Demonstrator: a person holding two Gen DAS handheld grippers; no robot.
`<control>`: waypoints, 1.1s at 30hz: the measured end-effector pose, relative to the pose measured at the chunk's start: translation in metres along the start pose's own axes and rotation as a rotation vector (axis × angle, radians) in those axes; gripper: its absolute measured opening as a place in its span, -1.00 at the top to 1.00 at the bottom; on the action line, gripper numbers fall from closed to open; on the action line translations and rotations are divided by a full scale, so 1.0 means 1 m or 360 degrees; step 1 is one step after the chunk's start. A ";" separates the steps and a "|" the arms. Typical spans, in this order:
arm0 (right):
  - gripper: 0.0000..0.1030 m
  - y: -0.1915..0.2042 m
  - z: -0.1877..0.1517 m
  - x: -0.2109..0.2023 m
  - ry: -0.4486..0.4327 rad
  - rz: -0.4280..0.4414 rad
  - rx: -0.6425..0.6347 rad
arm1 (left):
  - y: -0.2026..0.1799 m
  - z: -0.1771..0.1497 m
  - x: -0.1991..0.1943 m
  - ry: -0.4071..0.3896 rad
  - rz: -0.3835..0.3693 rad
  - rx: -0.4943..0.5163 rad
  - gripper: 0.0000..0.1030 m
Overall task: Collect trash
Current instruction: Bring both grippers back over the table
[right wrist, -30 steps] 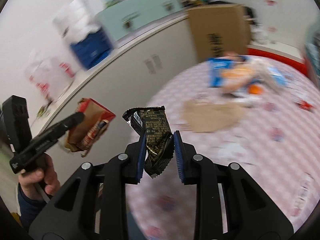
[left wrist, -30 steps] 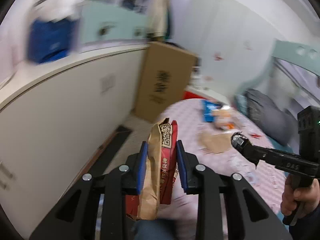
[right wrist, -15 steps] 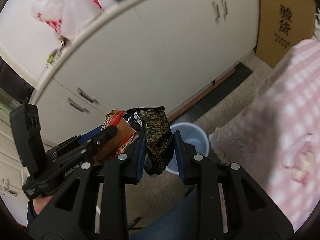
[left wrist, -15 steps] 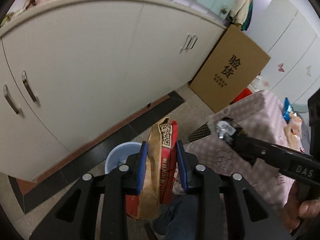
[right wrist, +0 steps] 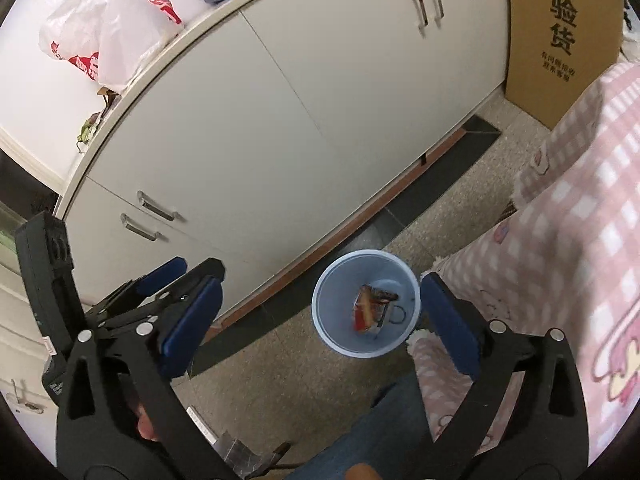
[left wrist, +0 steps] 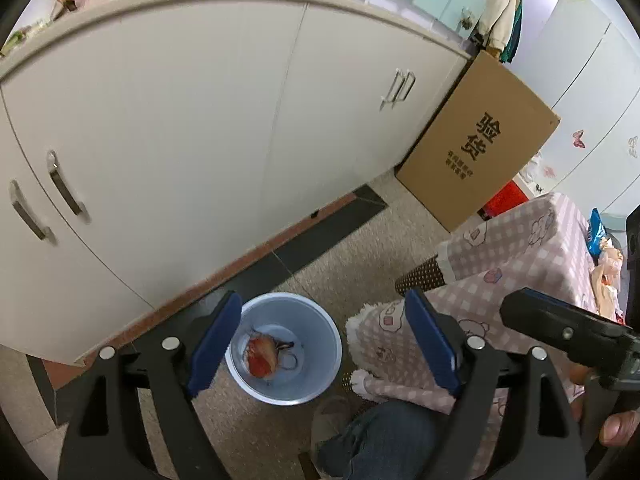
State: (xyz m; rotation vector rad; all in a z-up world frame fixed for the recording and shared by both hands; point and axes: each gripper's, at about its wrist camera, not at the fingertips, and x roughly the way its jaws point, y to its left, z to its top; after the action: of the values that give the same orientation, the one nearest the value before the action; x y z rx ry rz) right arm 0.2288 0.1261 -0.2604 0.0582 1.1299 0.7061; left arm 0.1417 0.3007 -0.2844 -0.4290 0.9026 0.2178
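Drop step done: left gripper and right gripper, jaws just opened and empty, hang over the blue bin holding the red wrapper; next, fetch remaining litter from the bed at right.

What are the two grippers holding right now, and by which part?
Nothing. The left gripper and right gripper have just been opening, with nothing between the jaws; a red wrapper lies in the blue bin.
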 end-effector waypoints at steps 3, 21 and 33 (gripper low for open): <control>-0.89 0.002 -0.001 -0.016 -0.0066 -0.0038 -0.0024 | -0.007 0.001 -0.020 -0.0083 0.0037 0.0023 -0.65; -0.88 -0.056 -0.042 -0.214 -0.0681 -0.0257 0.0072 | -0.170 0.003 -0.120 -0.0398 -0.0200 0.0439 -0.68; -0.88 -0.138 -0.109 -0.337 -0.0984 -0.0590 0.0365 | -0.290 -0.035 -0.152 -0.0498 -0.0371 0.0794 -0.68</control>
State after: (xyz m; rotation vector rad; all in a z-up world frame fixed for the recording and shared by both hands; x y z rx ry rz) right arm 0.1249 -0.1979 -0.0910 0.2385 0.5937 0.1945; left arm 0.1293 0.0252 -0.1047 -0.0297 0.5646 -0.1529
